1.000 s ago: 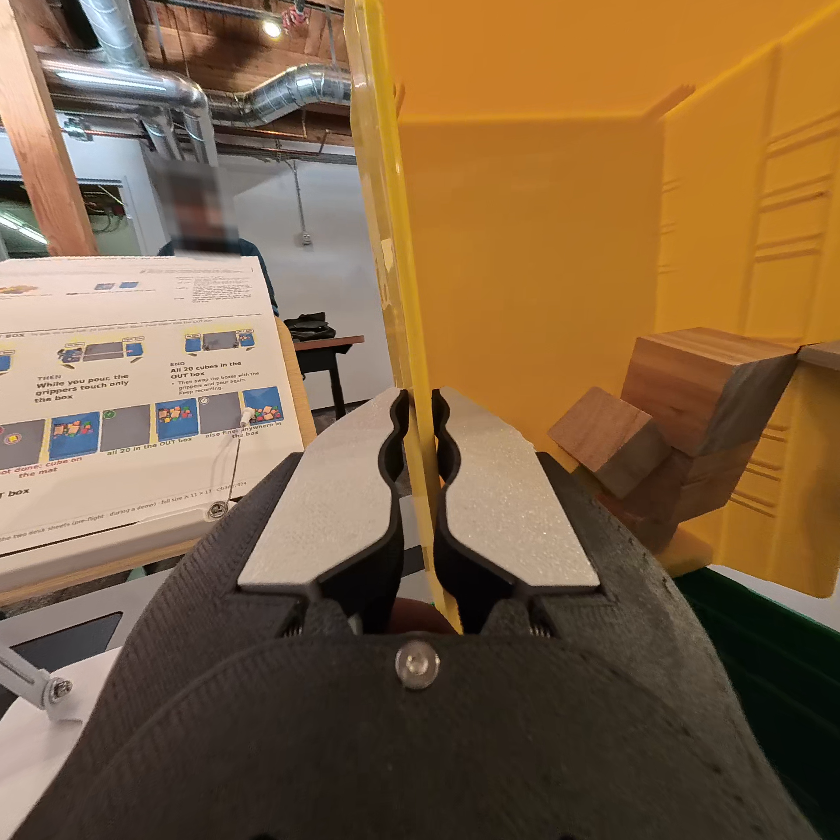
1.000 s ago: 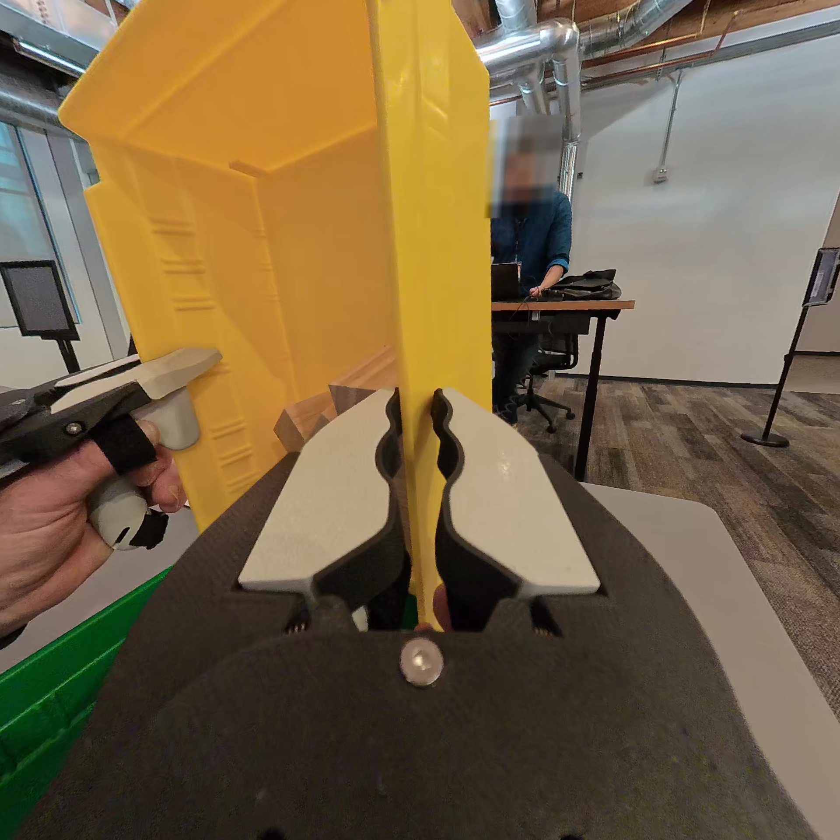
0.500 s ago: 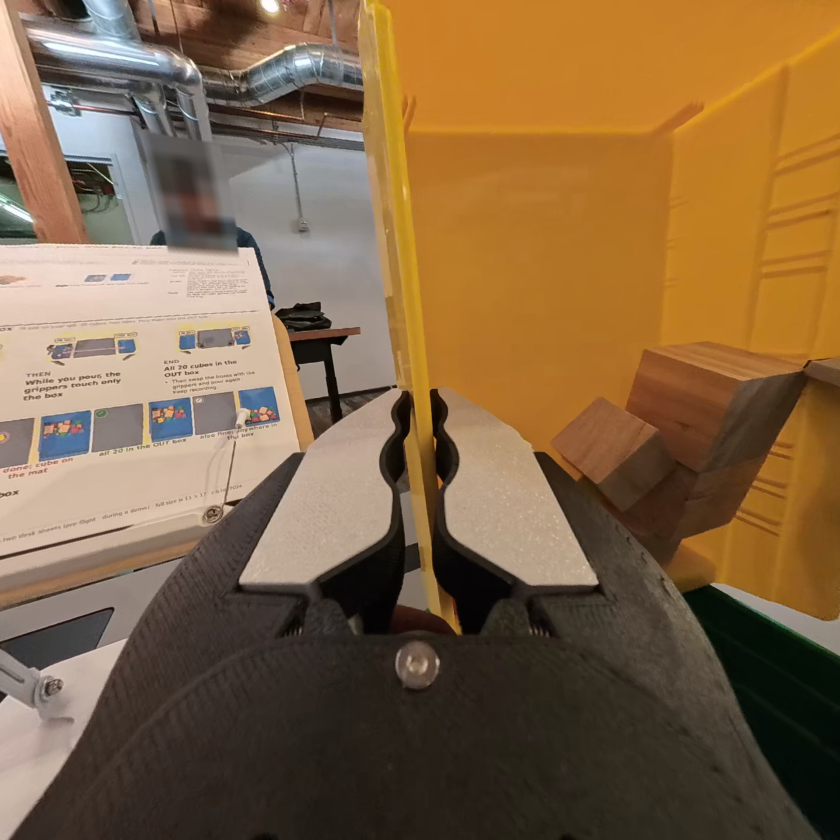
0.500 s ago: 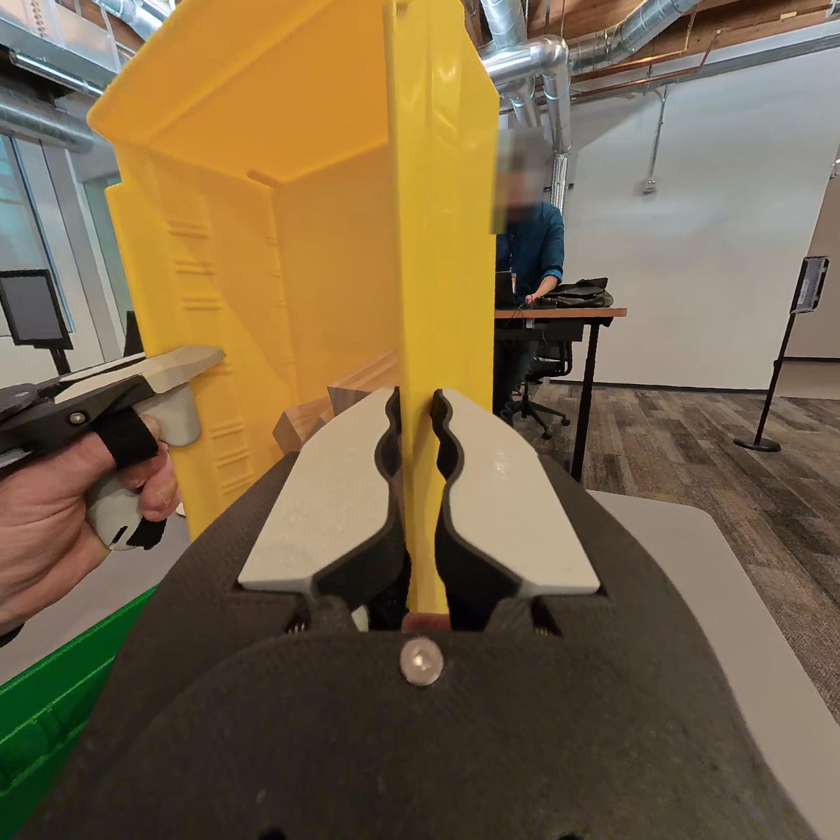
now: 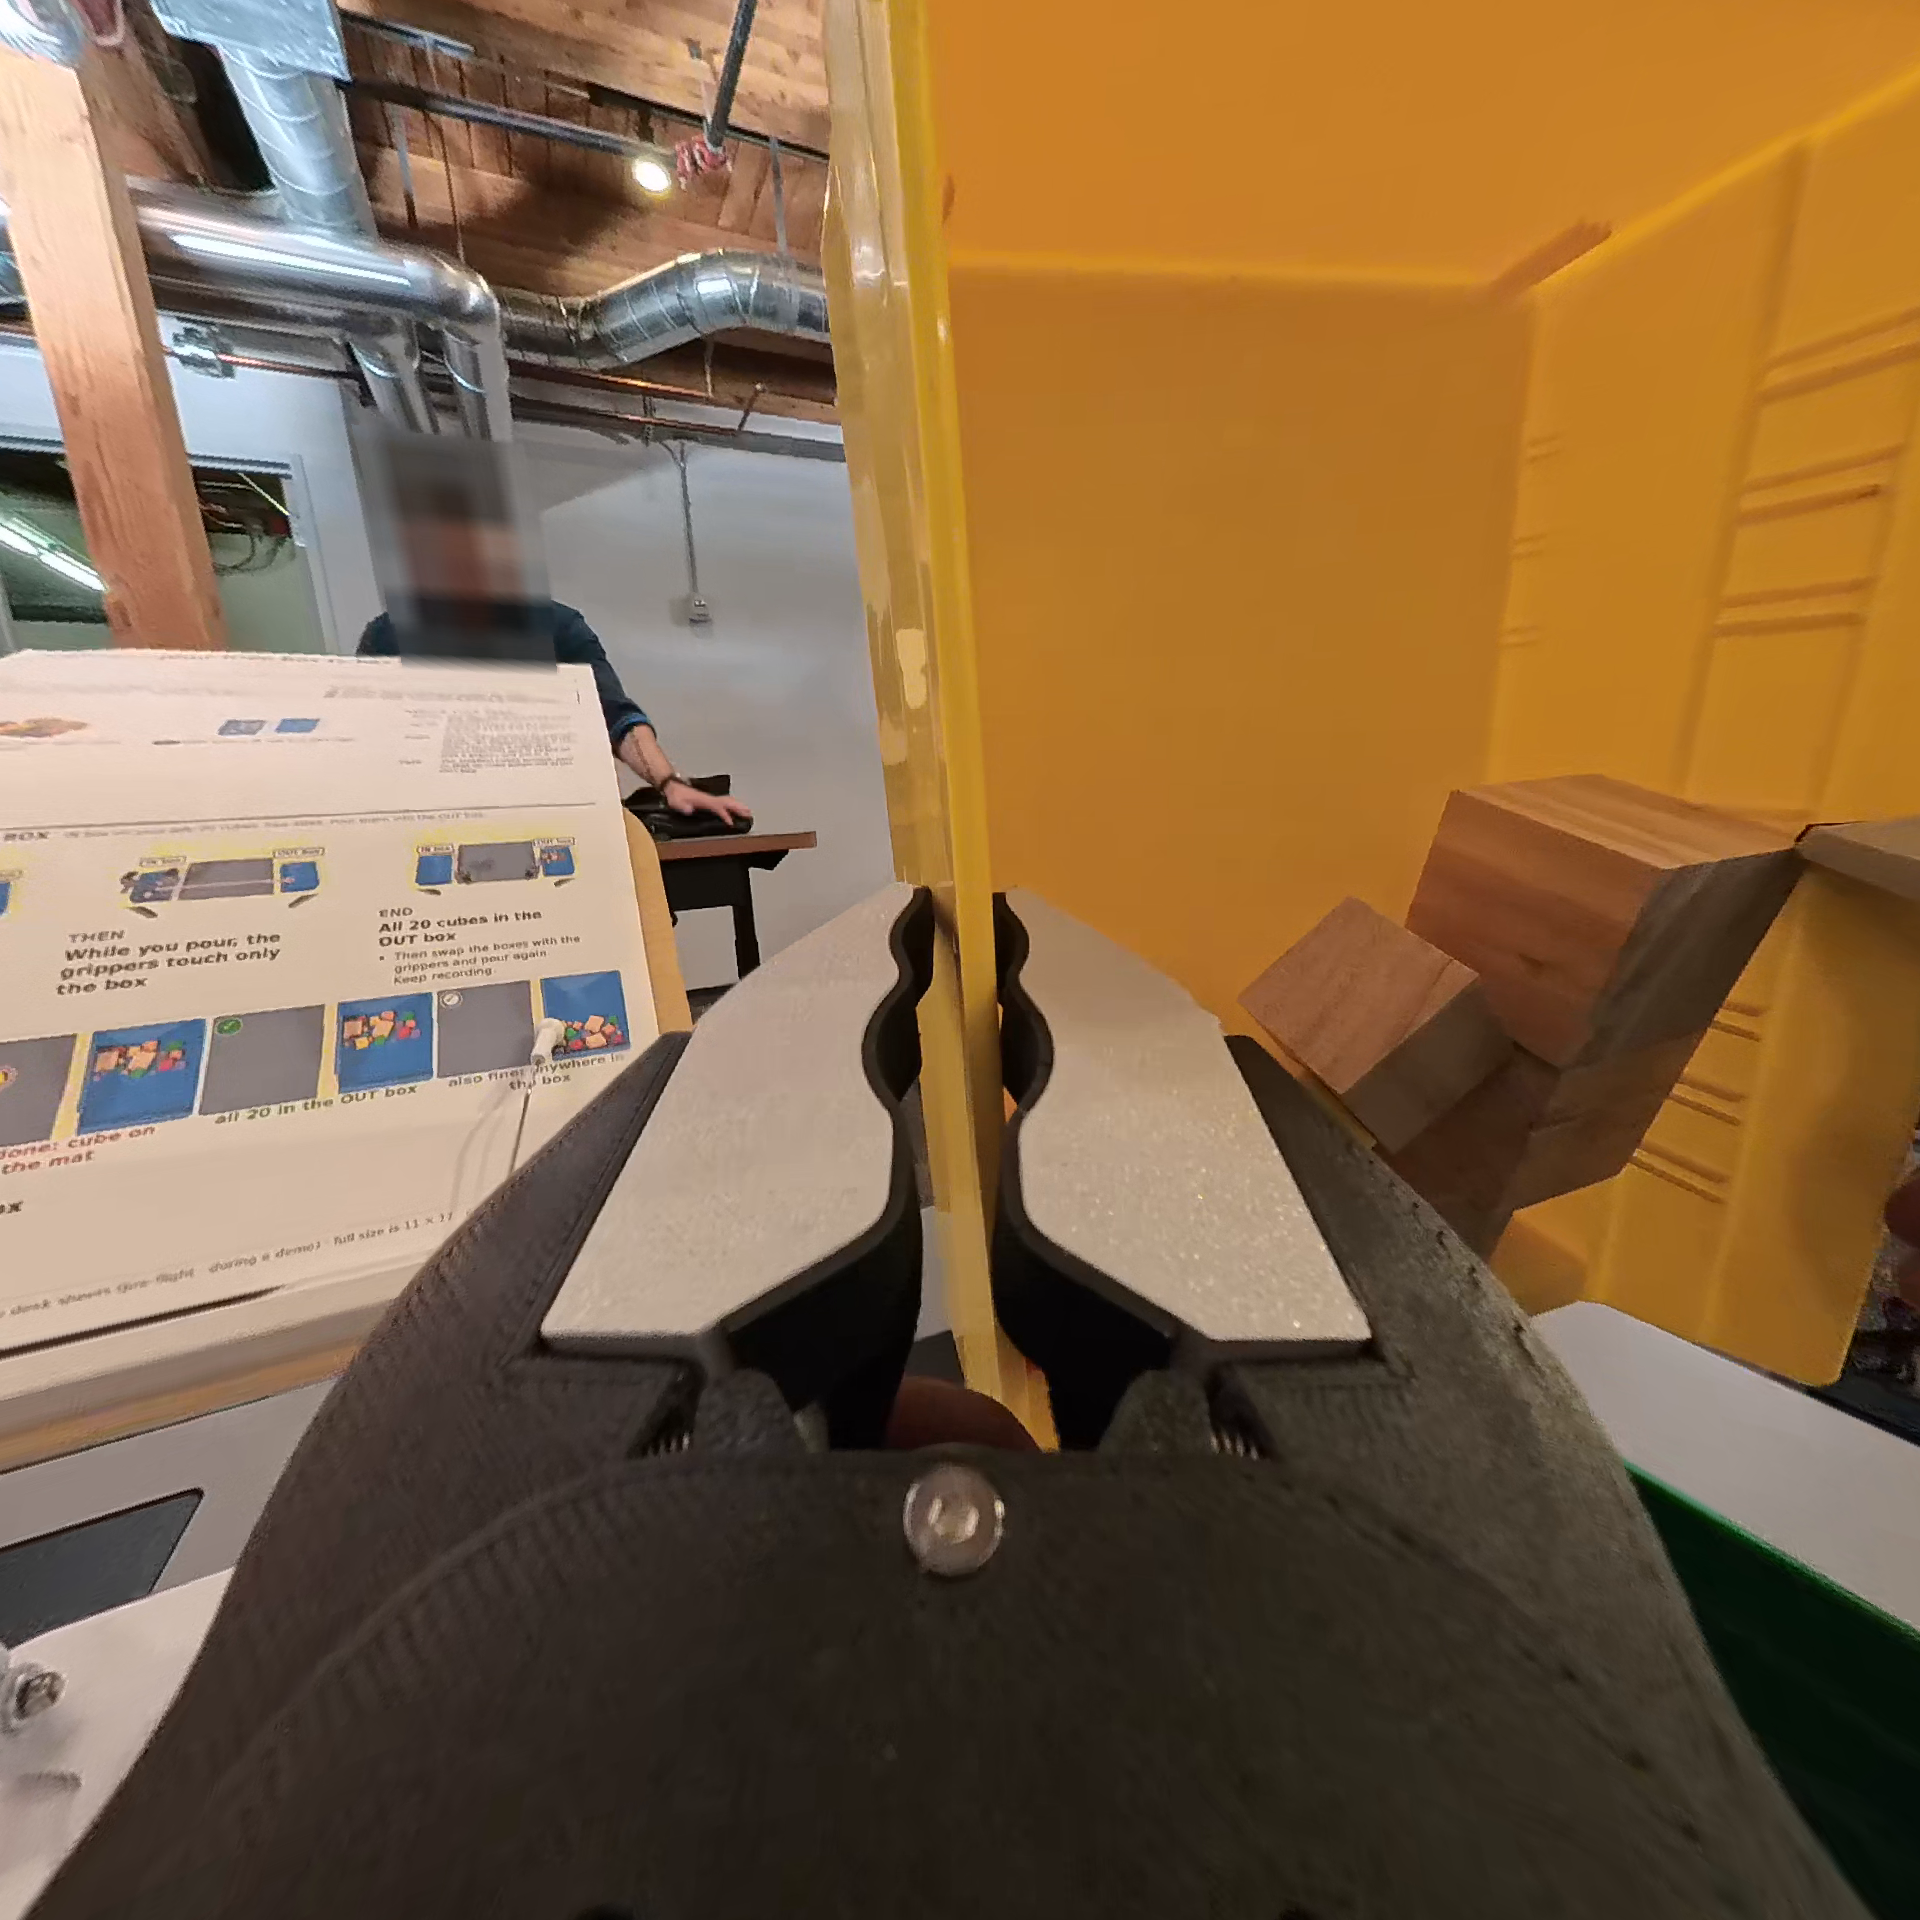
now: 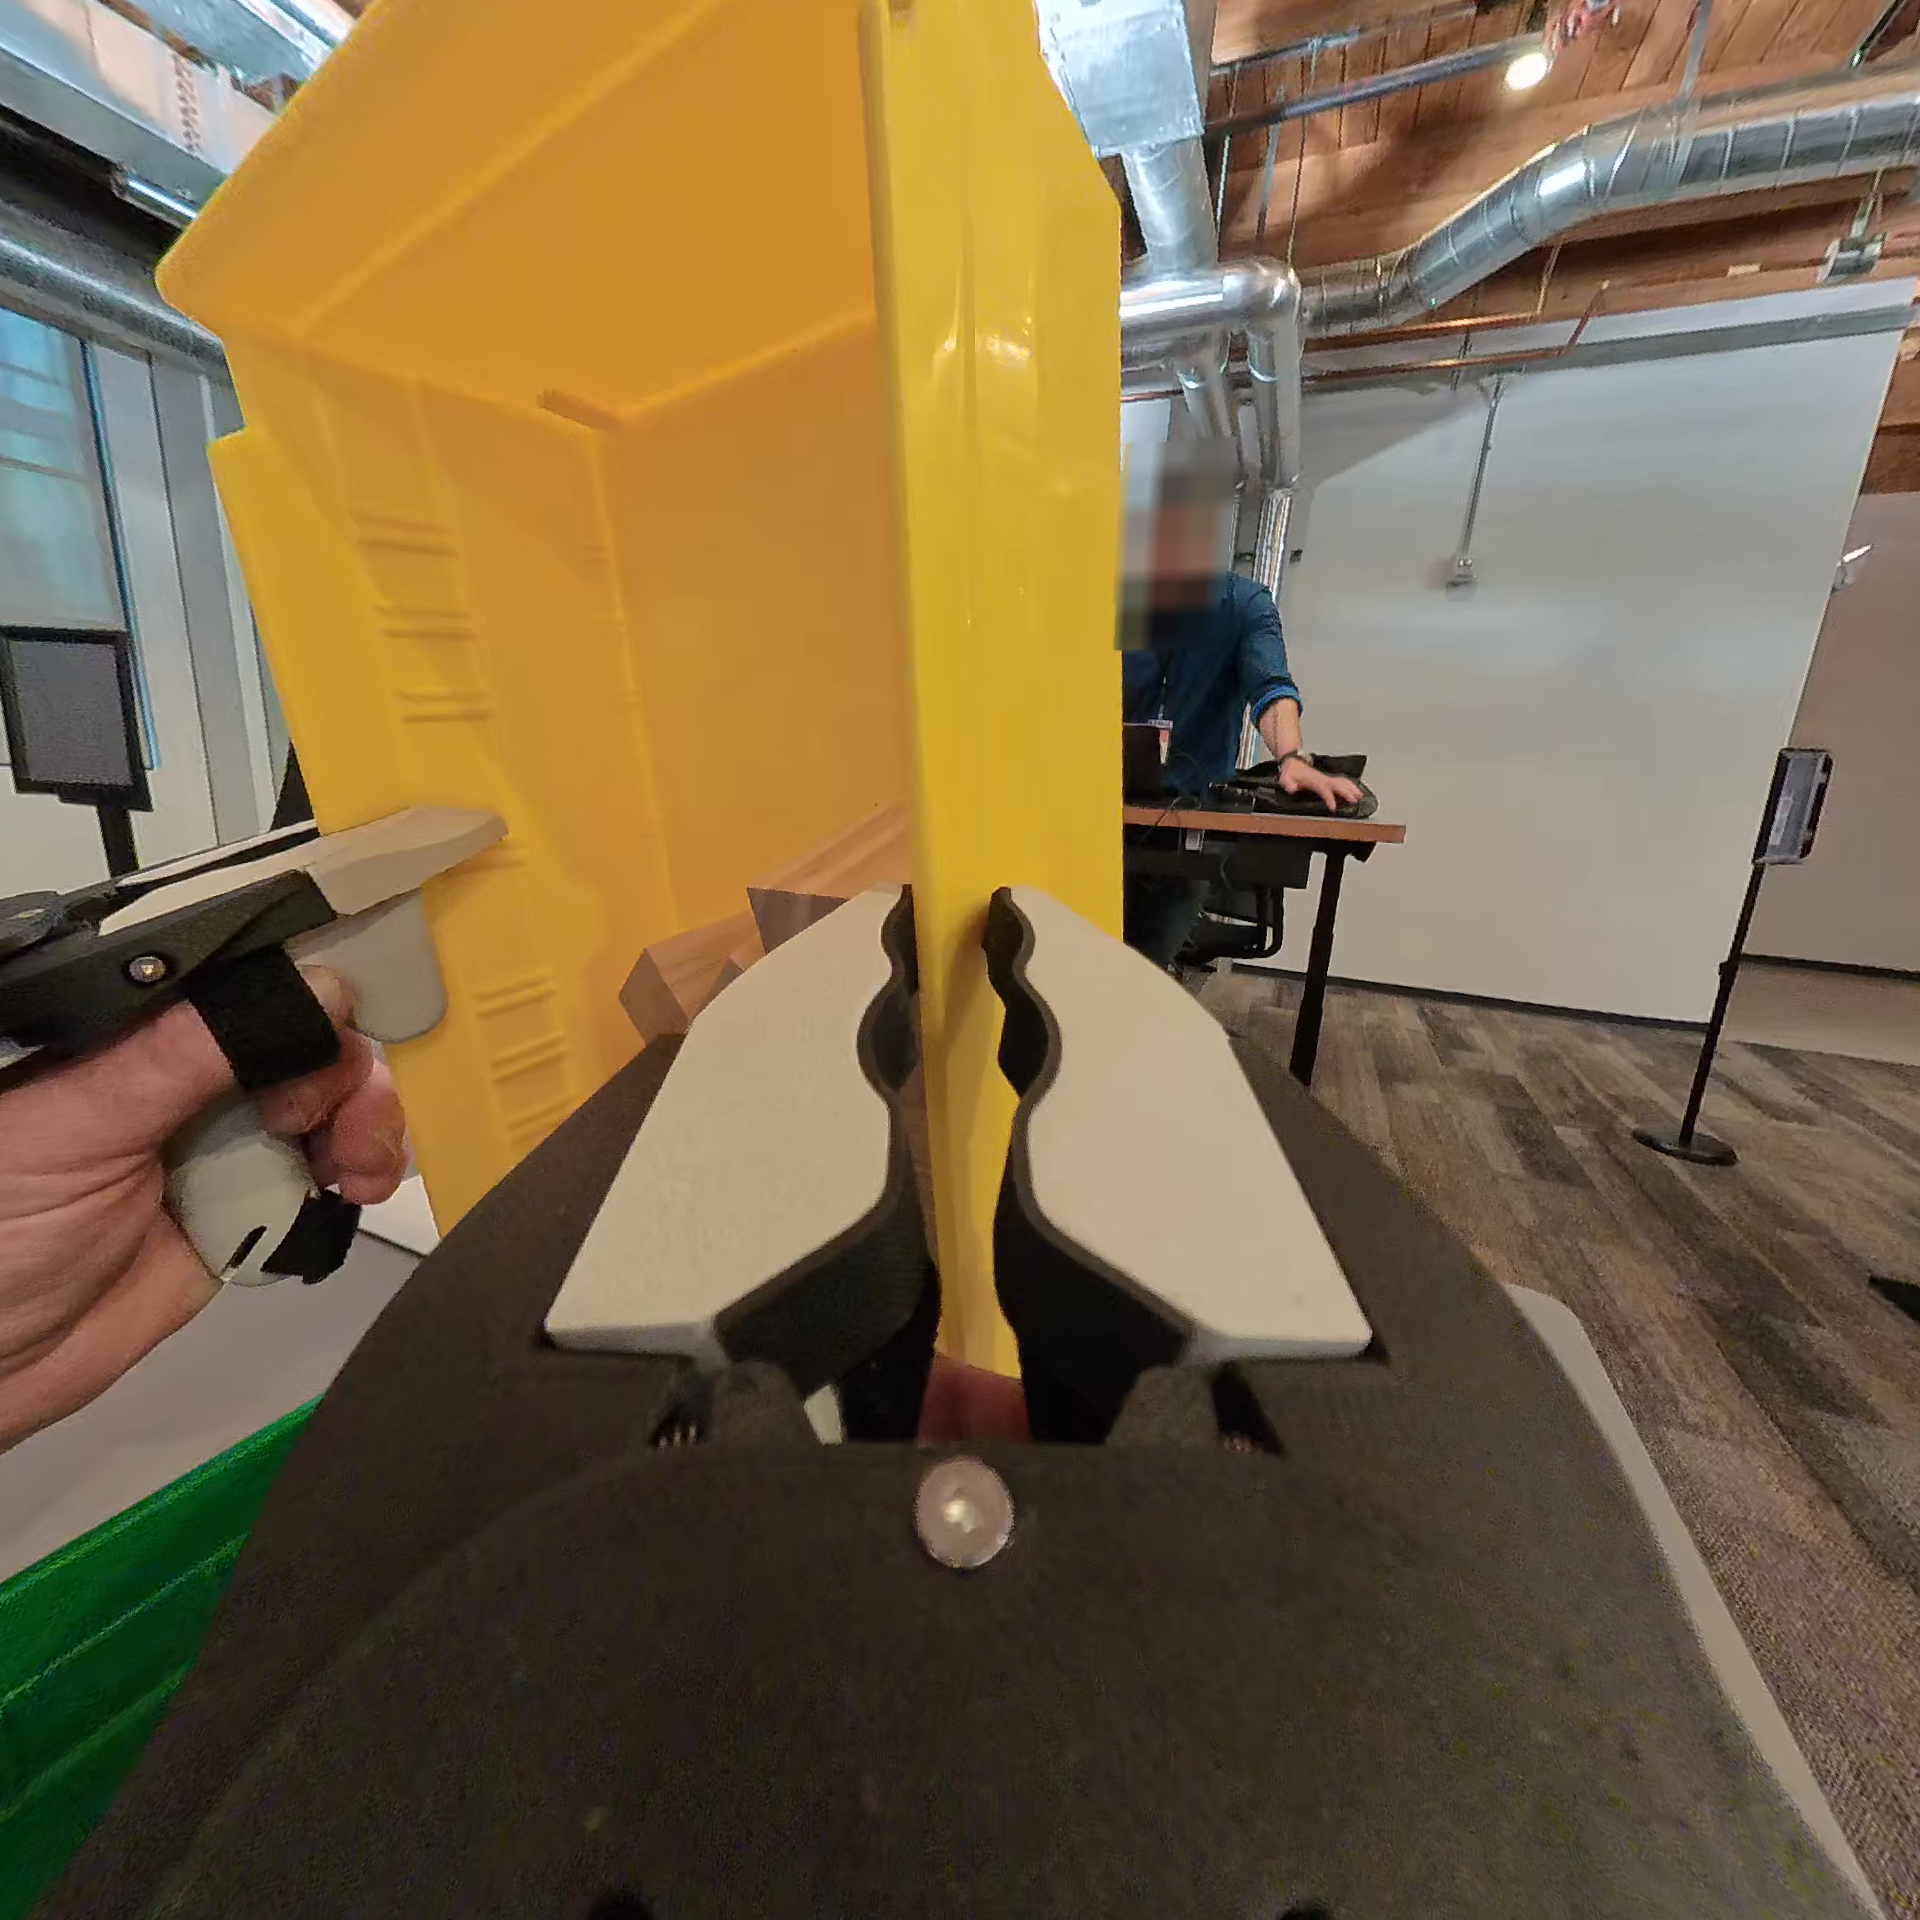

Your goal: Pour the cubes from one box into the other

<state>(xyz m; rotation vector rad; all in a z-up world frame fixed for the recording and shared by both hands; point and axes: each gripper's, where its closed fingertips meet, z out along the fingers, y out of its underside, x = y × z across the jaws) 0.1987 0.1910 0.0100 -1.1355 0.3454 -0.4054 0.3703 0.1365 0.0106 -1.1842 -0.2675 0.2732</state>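
Cubes of brown wood (image 5: 1558, 966) are clinging inside the tipped yellow plastic box (image 5: 1226, 582), above the green plastic box (image 6: 94, 1621). You are clamping its opposite walls with your left hand-held gripper (image 5: 961, 914) and right hand-held gripper (image 6: 951, 909), so pouring is looking unfinished.

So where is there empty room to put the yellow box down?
Bare patches: the grey tabletop right of the right gripper, and the pale strip between the yellow box and the green box. It is crowded by the left gripper, where the instruction board stands close. Wooden cubes still sit inside the yellow box.
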